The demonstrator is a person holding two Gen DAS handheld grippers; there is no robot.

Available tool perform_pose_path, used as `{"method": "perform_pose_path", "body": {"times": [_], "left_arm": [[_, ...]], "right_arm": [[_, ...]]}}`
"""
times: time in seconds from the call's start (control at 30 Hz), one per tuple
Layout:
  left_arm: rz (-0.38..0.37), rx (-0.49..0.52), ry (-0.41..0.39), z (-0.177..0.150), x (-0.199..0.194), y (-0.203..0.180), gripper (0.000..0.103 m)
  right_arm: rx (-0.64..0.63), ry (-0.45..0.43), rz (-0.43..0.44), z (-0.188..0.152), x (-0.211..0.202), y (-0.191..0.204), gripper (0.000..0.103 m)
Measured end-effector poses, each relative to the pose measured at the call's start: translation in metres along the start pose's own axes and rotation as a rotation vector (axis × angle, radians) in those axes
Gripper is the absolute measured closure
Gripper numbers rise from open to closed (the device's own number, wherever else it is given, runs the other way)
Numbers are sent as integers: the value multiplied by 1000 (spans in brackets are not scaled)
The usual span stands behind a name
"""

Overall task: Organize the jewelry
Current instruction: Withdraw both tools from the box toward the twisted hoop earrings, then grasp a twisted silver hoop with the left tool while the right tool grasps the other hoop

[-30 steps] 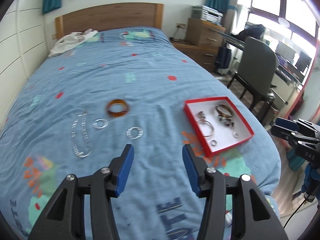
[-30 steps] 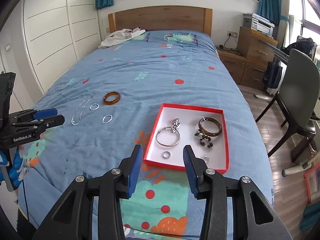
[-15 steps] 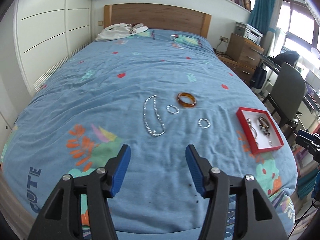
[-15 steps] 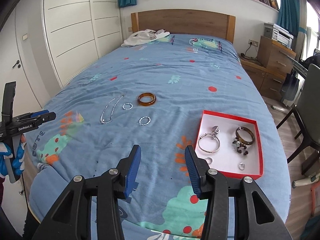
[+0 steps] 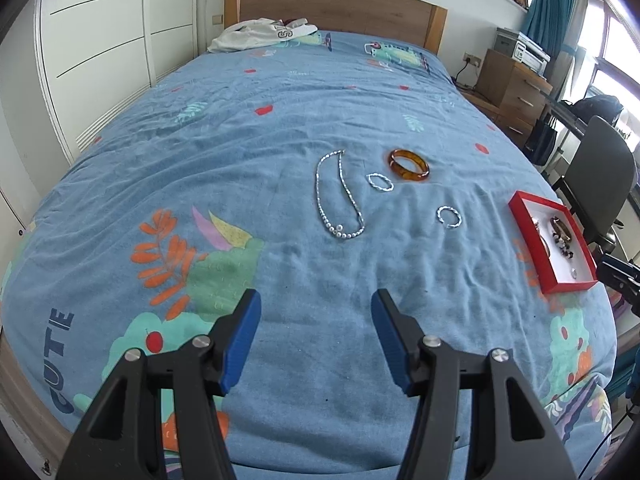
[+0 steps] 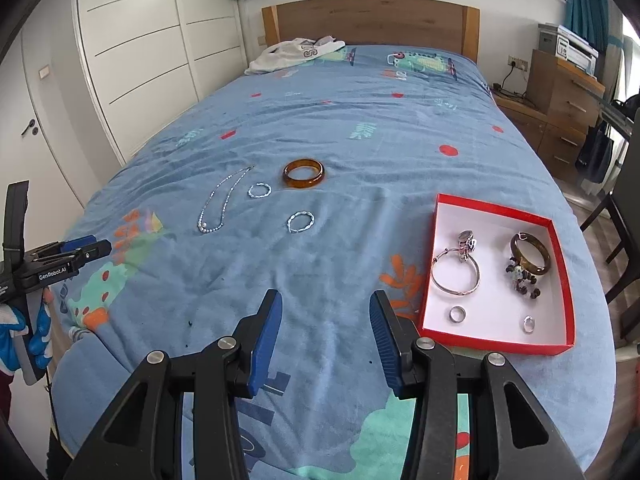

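Note:
On the blue bedspread lie a silver beaded necklace (image 5: 339,196), an amber bangle (image 5: 409,165) and two small silver rings (image 5: 380,182) (image 5: 449,216); all also show in the right wrist view: necklace (image 6: 222,202), bangle (image 6: 304,173), rings (image 6: 259,190) (image 6: 301,222). A red box (image 6: 564,280) with a white inside holds a silver bracelet (image 6: 456,276), a brown bangle, beads and small rings; it shows at the right in the left wrist view (image 5: 520,204). My left gripper (image 5: 316,332) is open and empty, short of the necklace. My right gripper (image 6: 325,332) is open and empty, left of the box.
The bed's near edge runs under both grippers. White clothes (image 5: 260,34) lie by the wooden headboard (image 6: 372,20). White wardrobe doors (image 6: 132,64) stand left. A wooden dresser (image 5: 512,84) and a dark chair (image 5: 596,184) stand right of the bed.
Both grippers have swung left across the bed. The loose jewelry sits nearer the middle of both views and the red box has slid toward the right. Both stay open.

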State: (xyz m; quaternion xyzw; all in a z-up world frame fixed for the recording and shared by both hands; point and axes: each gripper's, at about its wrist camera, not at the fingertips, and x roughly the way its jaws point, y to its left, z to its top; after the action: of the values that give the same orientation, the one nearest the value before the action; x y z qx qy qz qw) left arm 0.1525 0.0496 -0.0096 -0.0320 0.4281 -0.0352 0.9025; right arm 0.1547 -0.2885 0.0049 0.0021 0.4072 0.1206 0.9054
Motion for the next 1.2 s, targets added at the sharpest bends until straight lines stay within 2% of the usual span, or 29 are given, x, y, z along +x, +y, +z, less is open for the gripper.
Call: {"method": "perform_pose_path", "body": {"times": [0.4,0.53,0.63,1.2], "left_arm": [[-20,1,32,13,43,-8,47],[-31,-8,37,22,58,-8,43],[-43,-13,47,29,72,-10,43],[-52,-18,81,62,140,-19,42]], "right_arm": [[30,41,33,5,53,-8,58],[30,56,46,8,71,-7,56],[29,58,56,13,85,-7,52],[22,95,127,41,161,-4,52]]}}
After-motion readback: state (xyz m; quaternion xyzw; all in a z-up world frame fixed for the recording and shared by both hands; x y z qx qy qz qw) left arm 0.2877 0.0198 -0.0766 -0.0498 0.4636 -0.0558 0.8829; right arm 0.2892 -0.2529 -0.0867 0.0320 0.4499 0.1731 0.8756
